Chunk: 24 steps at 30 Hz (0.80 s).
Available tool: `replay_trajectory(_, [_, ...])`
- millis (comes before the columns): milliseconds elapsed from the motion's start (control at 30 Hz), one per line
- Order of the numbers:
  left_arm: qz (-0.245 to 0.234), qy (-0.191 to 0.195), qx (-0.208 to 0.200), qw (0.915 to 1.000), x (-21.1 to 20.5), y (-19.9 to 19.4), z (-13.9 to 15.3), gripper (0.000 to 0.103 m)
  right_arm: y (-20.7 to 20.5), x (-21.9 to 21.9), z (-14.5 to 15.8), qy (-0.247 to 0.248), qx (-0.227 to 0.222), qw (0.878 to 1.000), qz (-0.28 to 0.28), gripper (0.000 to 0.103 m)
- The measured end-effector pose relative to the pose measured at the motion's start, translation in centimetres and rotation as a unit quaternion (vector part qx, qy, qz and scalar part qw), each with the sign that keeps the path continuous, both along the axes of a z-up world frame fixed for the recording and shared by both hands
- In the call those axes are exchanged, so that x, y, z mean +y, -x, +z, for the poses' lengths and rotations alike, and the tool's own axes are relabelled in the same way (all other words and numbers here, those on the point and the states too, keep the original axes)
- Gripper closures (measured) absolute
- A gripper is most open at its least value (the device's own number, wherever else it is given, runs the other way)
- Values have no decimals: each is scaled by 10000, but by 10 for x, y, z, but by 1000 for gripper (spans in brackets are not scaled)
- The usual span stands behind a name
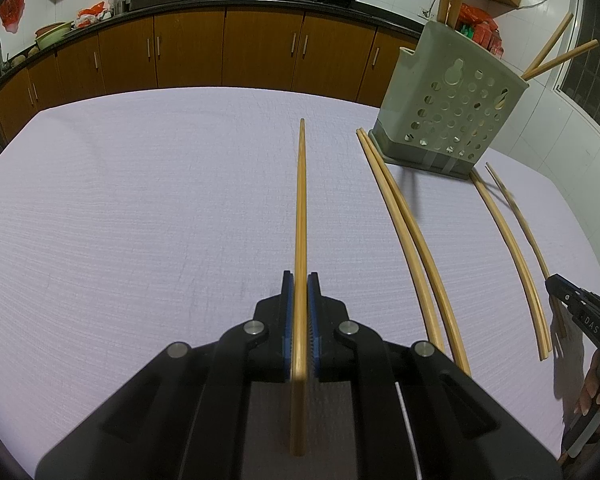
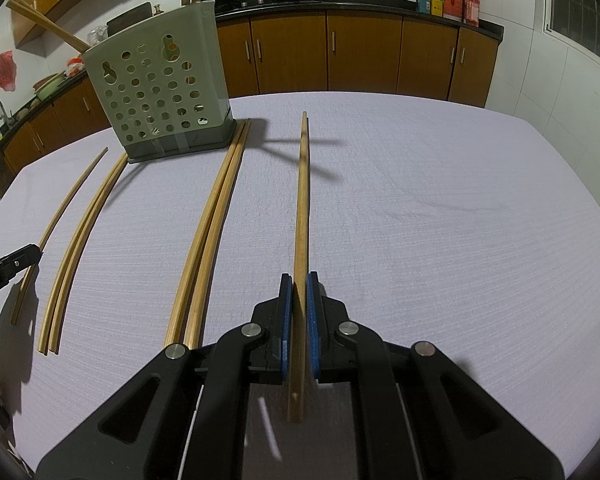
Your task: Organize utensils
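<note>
Both your left gripper (image 1: 299, 280) and right gripper (image 2: 298, 280) clamp a chopstick (image 1: 301, 200); some sit in the holder (image 1: 448, 96), several pairs (image 2: 208, 232) remain on the counter (image 2: 420, 220).

Both wrist views look forward, low, sharing the holder (image 1: 448, 96)

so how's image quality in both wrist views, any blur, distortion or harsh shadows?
Left wrist view: strong fisheye bending, the chopstick pair on the table curves though likely straight; the thin chopstick near the right gripper looks smeared. Right wrist view: sharp overall, the utensil holder casts crossed dark shadows on the lilac tablecloth; black vignette in the corners of both.
</note>
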<state>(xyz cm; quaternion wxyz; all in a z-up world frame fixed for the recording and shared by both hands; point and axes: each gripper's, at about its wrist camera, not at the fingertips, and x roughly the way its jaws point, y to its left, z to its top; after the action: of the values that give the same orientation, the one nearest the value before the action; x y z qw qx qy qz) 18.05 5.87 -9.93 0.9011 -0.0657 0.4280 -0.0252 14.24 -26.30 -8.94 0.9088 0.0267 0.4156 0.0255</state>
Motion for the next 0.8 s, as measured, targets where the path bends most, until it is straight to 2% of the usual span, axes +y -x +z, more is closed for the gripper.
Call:
replay_trajectory(267, [-1,-93,-5,10000,-2,0,0,94,0,-1,0,-13,-1,10000,3,95])
replay_trajectory(433, [-112,-449,-36,9989,-8,5,4,95,2,-3,4,-33,-124,9999,-113,95])
replay_trajectory(667, [-139,-587,-783,9951,-2,24,59,95,15,-7,58,-137,-1081,9938,-206,95])
replay_trajectory(800, [-122,-483,-1274,9906,1,27,99,95,17,-3,87,-178,-1537,9877,-228,95])
